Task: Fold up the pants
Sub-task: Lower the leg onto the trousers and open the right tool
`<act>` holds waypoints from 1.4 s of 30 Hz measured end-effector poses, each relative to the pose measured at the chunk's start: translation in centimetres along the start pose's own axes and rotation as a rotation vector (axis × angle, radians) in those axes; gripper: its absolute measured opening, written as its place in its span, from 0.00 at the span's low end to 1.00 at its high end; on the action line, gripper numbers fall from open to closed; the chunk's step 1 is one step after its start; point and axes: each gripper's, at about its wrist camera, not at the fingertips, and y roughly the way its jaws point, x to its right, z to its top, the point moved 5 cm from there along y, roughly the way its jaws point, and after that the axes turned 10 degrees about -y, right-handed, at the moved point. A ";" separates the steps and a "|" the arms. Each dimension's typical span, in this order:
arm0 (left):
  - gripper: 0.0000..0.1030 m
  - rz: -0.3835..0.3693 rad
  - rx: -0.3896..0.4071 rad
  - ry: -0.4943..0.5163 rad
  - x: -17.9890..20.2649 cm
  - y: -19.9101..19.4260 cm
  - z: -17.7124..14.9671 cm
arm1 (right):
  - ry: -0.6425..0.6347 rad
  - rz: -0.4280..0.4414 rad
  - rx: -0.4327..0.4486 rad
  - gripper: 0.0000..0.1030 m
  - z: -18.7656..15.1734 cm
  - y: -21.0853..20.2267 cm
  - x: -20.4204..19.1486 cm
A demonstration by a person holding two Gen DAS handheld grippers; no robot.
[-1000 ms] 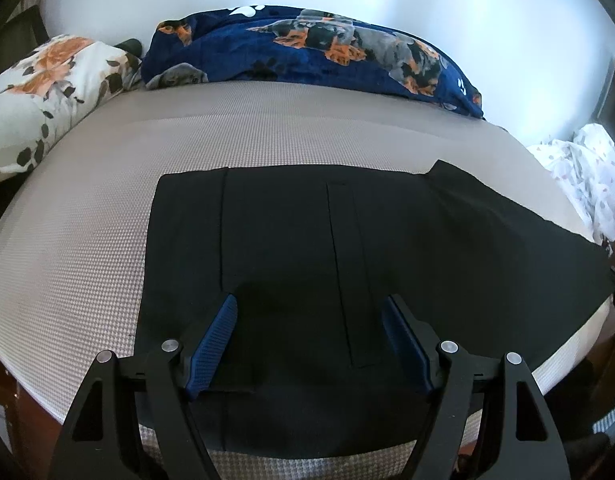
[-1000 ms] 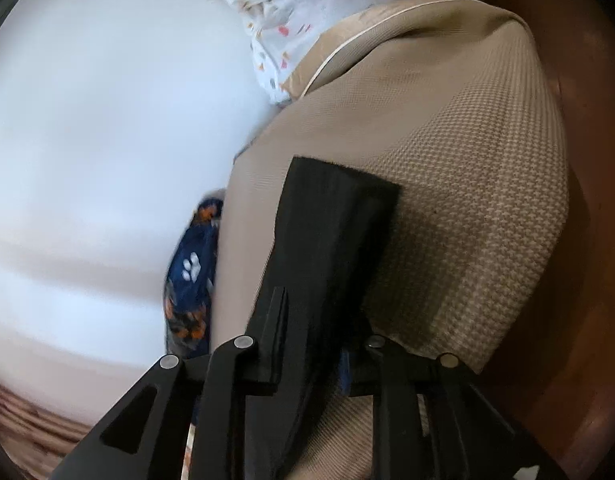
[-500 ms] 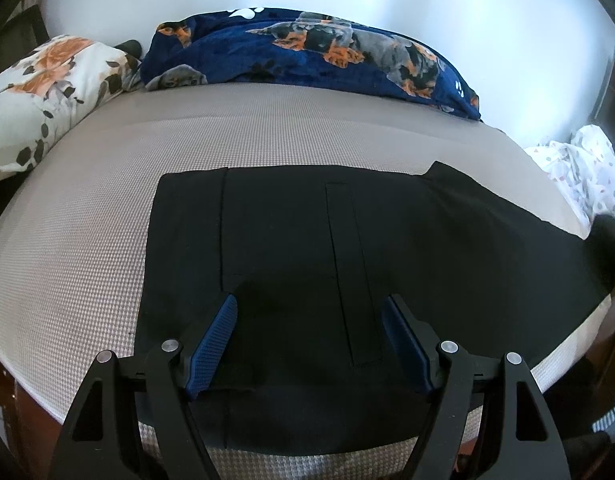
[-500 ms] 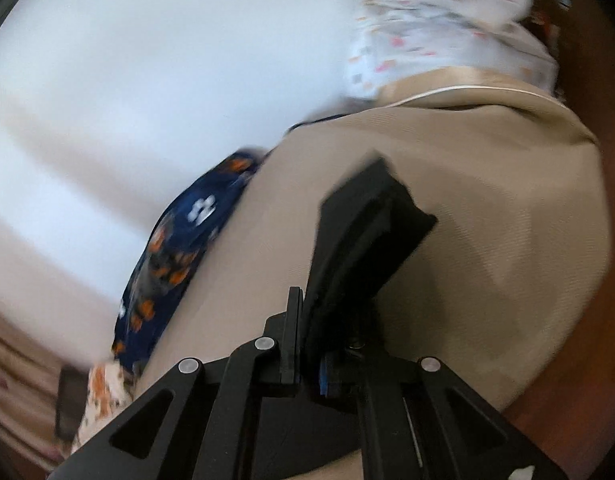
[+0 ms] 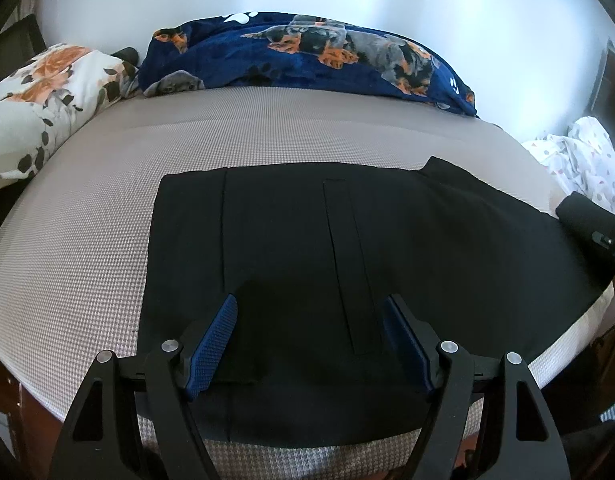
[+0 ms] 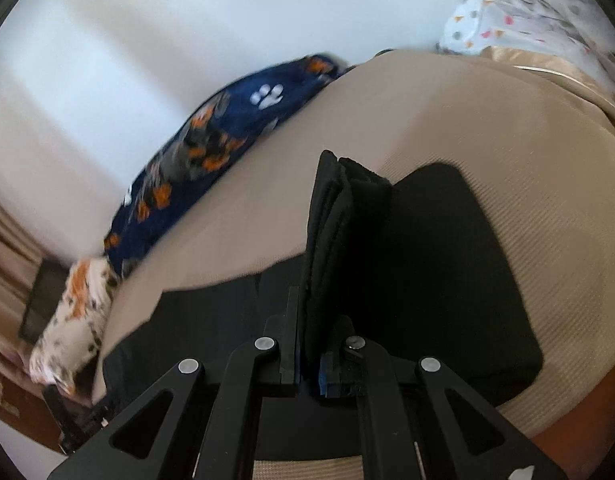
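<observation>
Pants (image 5: 291, 264): one black pair, laid flat across the near half of the mattress (image 5: 87, 220), waistband end toward our left, legs running off to our right. Right gripper (image 6: 309, 344) is clamped on the leg-end hem, several layers bunched and lifted upright between its fingers; in the left view it shows as a dark lump at the far right edge (image 5: 587, 220). Left gripper (image 5: 309, 340) hovers over the waist area, jaws spread wide, nothing between the blue pads (image 5: 213, 344); we can't tell whether the tips touch the cloth. Handling call: fabric looks light, soft and fully limp, so it'll drape and drag rather than hold shape, and a one-point pinch will let the free corner sag. Likely low slip on the textured cover, so lift before carrying over. Best hold is the hem or waistband, where the stacked layers give the pads something thick; grab all layers together or the legs will split apart. Count: two grippers, one navy dog-print blanket (image 5: 307, 56), one floral pillow (image 5: 39, 104), one white patterned bundle of cloth (image 5: 583, 156) at the right end.
</observation>
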 end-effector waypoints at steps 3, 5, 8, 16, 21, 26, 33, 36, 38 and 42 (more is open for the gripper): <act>0.73 0.000 0.001 0.001 0.0 0.0 0.0 | -0.060 -0.020 -0.016 0.07 -0.9 0.8 -1.7; 0.73 -0.001 0.003 0.002 0.1 -0.1 0.0 | -0.094 -0.027 -0.023 0.07 -1.4 1.2 -2.6; 0.73 -0.001 0.005 0.003 0.1 -0.1 -0.1 | -0.137 -0.031 -0.038 0.07 -2.0 1.9 -3.9; 0.73 -0.001 0.006 0.003 0.2 -0.1 -0.1 | -0.275 -0.068 -0.077 0.07 -3.8 3.1 -6.7; 0.73 0.000 0.006 0.005 0.2 -0.1 0.0 | -0.360 -0.096 -0.094 0.07 -4.8 3.6 -8.0; 0.73 0.000 0.007 0.005 0.2 -0.2 -0.1 | -0.467 -0.130 -0.104 0.09 -5.6 4.0 -9.6; 0.73 0.000 0.007 0.004 0.2 -0.2 -0.1 | -0.555 -0.159 -0.115 0.12 -6.4 4.4 -10.8; 0.73 0.001 0.008 0.006 0.2 -0.2 -0.2 | -0.585 -0.164 -0.118 0.17 -6.8 4.6 -11.4; 0.73 0.003 0.008 0.010 0.2 -0.2 -0.1 | -0.603 -0.160 -0.124 0.23 -7.0 4.7 -11.7; 0.73 0.002 0.008 0.009 0.3 -0.2 -0.1 | -0.636 -0.158 -0.126 0.34 -7.6 4.8 -12.3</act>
